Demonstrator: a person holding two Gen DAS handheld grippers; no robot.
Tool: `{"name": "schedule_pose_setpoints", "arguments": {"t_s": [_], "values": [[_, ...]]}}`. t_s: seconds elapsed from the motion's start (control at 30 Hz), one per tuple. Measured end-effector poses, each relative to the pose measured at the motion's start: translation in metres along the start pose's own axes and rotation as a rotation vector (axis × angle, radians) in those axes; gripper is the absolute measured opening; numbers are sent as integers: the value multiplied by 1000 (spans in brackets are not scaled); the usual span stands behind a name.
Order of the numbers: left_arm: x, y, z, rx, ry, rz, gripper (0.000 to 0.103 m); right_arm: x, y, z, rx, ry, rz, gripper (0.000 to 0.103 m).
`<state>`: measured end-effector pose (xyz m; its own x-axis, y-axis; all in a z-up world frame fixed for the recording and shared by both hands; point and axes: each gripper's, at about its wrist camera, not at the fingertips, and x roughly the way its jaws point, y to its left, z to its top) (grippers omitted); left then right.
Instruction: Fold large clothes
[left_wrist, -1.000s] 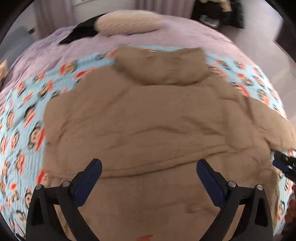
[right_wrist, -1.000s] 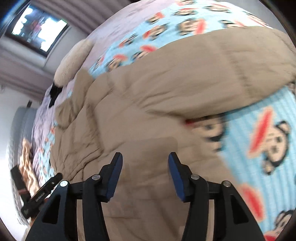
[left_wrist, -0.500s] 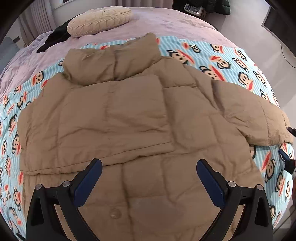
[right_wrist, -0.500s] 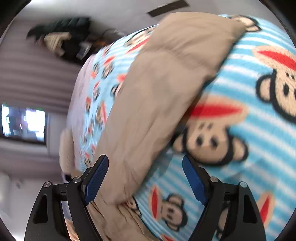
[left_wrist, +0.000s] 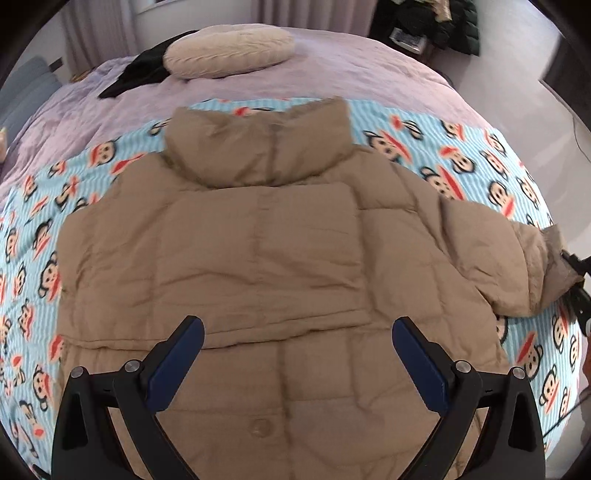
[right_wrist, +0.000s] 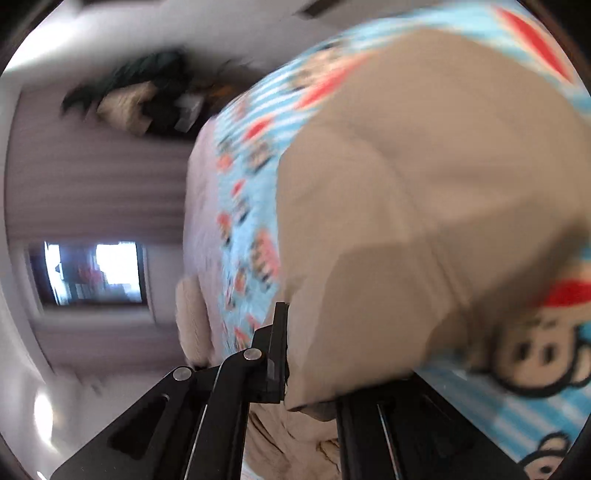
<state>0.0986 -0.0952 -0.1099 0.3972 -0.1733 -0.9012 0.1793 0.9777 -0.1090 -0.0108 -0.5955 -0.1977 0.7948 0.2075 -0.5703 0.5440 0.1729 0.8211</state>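
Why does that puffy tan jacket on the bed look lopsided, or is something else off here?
The tan jacket lies flat, but only one side is tucked in. The other sleeve sticks out over the monkey-print blanket, its cuff pinched in the right gripper, whose jaws are shut on it. The left gripper hovers open. Nothing looks spilled or damaged.

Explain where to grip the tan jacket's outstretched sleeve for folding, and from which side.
Grip the sleeve at its cuff, coming from the outer bed edge. The cuff is the free, thin end reaching past the jacket body; the right hand-held gripper already pinches it there.
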Motion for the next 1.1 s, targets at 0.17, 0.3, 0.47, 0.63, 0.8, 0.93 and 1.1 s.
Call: {"name": "schedule_pose_setpoints", "arguments": {"t_s": [0.17,0.3,0.47,0.63,0.8,0.93,1.1], "values": [[-6,43,3,-65,-43,61,102,47,113,-55,-433,118,-7,5],[-5,75,5,-110,-53,67,102,95,187,-134,-792,204,-21,5],[-3,103,2,-147,-46,66,102,162,206,-246,-1034,344,-66,5],[3,120,1,-164,-40,60,102,204,161,-309,-1153,455,-258,6],[15,121,2,-167,-29,33,102,209,137,-308,-1020,536,-331,15],[19,122,6,-183,-27,-31,102,166,140,-271,-829,459,-227,71],[19,130,16,-180,-32,-132,102,148,117,-203,-499,362,-171,50]]}}
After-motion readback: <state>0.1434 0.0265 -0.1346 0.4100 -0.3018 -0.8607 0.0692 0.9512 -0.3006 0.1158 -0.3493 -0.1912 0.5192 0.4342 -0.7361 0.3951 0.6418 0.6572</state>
